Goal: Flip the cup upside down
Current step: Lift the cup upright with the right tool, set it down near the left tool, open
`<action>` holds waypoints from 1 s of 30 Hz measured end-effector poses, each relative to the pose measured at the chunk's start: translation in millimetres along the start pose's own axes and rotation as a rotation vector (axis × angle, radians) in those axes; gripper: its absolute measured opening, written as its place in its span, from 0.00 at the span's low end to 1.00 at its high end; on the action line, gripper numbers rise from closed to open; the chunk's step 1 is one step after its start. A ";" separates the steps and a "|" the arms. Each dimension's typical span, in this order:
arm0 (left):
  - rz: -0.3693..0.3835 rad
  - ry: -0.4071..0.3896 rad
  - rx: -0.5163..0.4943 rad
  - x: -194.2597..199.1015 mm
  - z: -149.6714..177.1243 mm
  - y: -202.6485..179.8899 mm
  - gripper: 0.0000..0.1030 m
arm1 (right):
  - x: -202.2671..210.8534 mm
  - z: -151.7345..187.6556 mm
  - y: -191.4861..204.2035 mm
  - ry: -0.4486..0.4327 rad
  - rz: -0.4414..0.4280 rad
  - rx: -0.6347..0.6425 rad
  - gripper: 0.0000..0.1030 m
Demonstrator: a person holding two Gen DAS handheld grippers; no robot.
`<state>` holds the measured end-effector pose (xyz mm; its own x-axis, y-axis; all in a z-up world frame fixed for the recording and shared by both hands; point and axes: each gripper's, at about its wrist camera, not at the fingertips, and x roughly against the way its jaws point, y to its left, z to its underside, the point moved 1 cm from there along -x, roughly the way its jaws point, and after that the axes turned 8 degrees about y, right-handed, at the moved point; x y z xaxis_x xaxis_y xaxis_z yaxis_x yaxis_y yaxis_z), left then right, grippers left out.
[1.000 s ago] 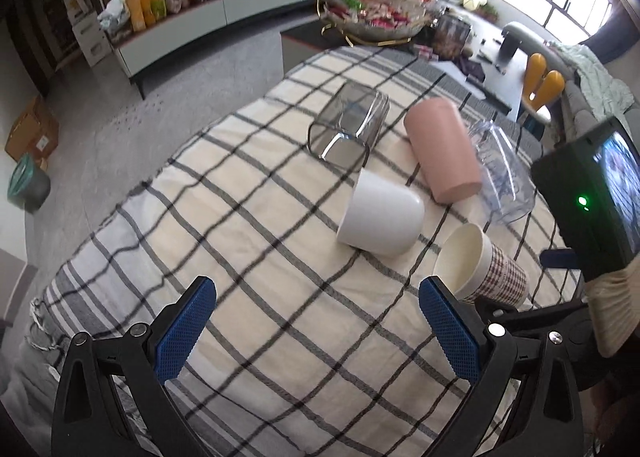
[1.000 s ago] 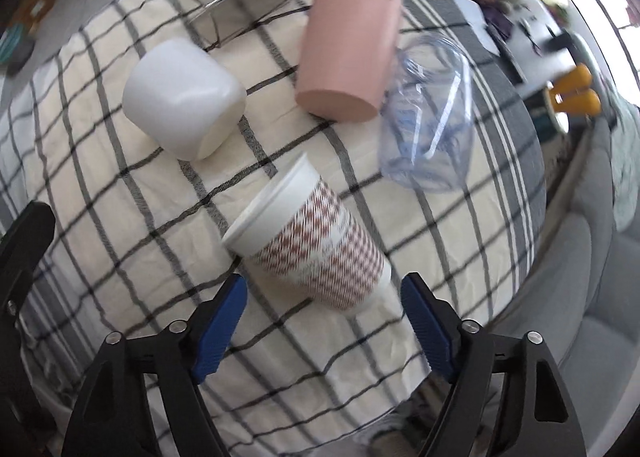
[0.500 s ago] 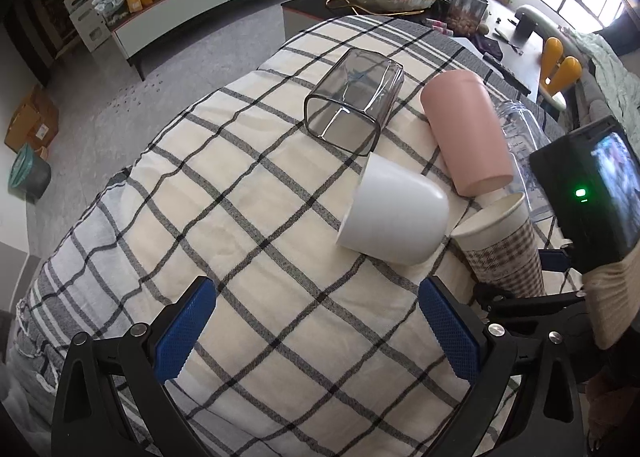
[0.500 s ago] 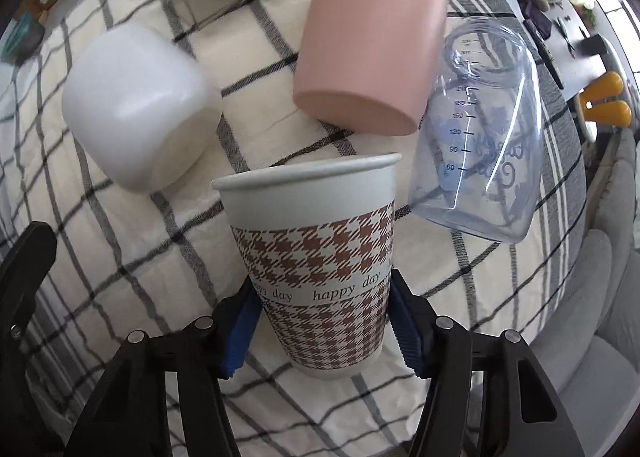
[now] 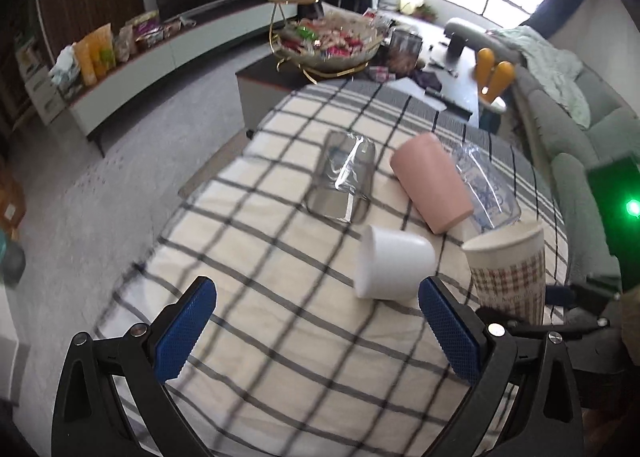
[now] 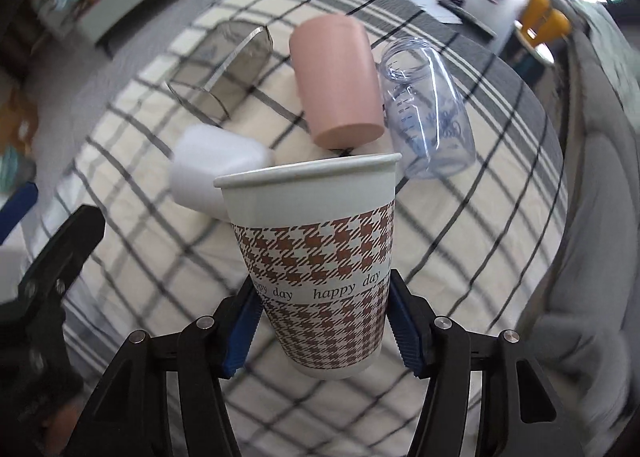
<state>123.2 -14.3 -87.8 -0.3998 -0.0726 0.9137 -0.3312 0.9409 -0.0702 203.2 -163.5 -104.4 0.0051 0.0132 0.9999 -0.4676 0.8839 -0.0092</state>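
My right gripper (image 6: 322, 331) is shut on a paper cup (image 6: 316, 257) with a brown houndstooth pattern and the words "happy day". It holds the cup upright, rim up, lifted above the checked tablecloth (image 6: 480, 217). The same cup shows at the right in the left wrist view (image 5: 508, 269). My left gripper (image 5: 316, 333) is open and empty above the cloth, with the white cup (image 5: 392, 267) lying just beyond its right finger.
A white cup (image 6: 216, 169), a pink cup (image 6: 336, 81), a clear bottle (image 6: 428, 109) and a smoky square glass (image 6: 228, 69) lie on their sides on the cloth. A sofa (image 5: 568, 145) runs along the right. A candy stand (image 5: 320, 41) is behind the table.
My right gripper closed on the lying paper cup, lifted it and turned it upright, rim up. The left gripper drew back and tilted up a little, staying open.
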 end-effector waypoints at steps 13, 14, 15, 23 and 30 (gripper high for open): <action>0.033 -0.102 -0.194 22.7 2.3 105.6 1.00 | -35.2 33.2 71.8 -0.023 -0.445 -0.472 0.58; 0.038 -0.104 -0.194 20.3 -1.5 114.7 1.00 | -40.7 32.4 76.7 -0.014 -0.475 -0.499 0.58; 0.031 -0.110 -0.196 18.2 -4.1 120.6 1.00 | -46.4 31.5 82.5 -0.006 -0.513 -0.532 0.58; 0.048 -0.111 -0.208 -2.6 -17.7 149.0 1.00 | -77.9 10.3 102.9 0.037 -0.585 -0.651 0.58; 0.068 -0.097 -0.225 -16.4 -18.5 148.2 1.00 | -95.2 -5.3 106.1 0.068 -0.548 -0.656 0.59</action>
<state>96.5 132.4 -105.7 -0.4982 -0.0279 0.8666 -0.1064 0.9939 -0.0292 157.8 -68.4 -200.6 0.1435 -0.4858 0.8622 0.2218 0.8648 0.4504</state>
